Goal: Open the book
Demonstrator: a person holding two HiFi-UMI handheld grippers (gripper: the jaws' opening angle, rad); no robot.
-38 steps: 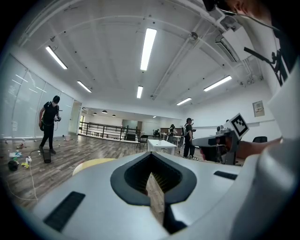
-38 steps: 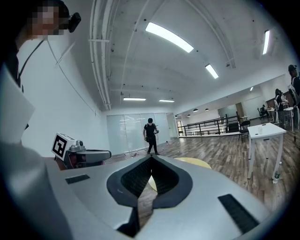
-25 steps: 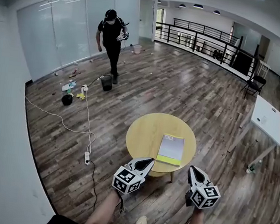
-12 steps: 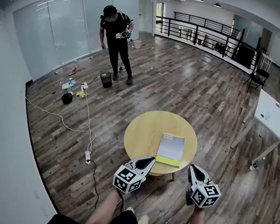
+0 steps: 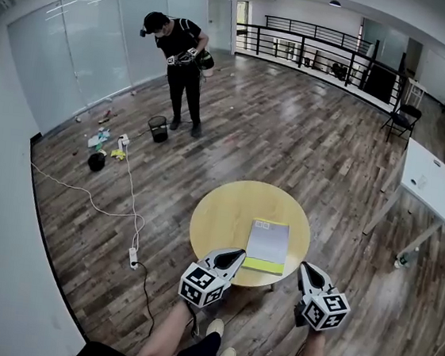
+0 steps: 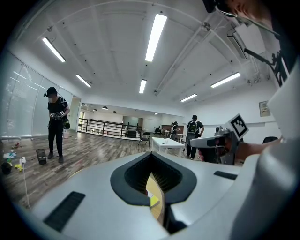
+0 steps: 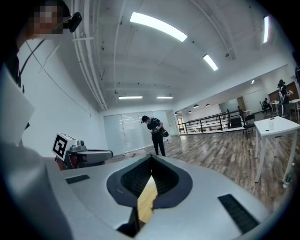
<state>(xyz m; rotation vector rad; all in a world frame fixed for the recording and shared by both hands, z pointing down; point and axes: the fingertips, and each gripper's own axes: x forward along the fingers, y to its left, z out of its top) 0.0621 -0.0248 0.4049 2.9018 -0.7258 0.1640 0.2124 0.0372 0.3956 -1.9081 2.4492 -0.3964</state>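
Stands at a low round wooden table (image 5: 220, 217) on a plank floor, a gripper in each hand. On the tabletop, right of centre and toward the near edge, the book (image 5: 267, 246): closed, flat, grey cover up, with a yellow-green band along the edge nearest the grippers. Holds the left gripper (image 5: 237, 254) low in front, its tip seen over the table's near part, just beside the book's near left corner and apart from it. Jaws brought together, only a thin slit between the pads; through that slit, a sliver of tabletop and the book's yellow band, nothing gripped. Holds the right gripper (image 5: 305, 269) at the table's near right edge, off the tabletop and apart from the book. Jaws likewise closed on nothing, bare wood showing through the slit. Points both roughly level and away from the body, marker cubes toward the wearer. Farther back on the floor, another person (image 5: 181, 53) in dark clothes and a cap, standing beside a small black bin (image 5: 158, 128), hands at the chest. Near the left wall, scattered small items, and closer in a white power strip (image 5: 133, 257). At the right, a white table (image 5: 428, 185); beyond it a dark folding chair (image 5: 405, 118); along the back, a black railing (image 5: 316, 55).
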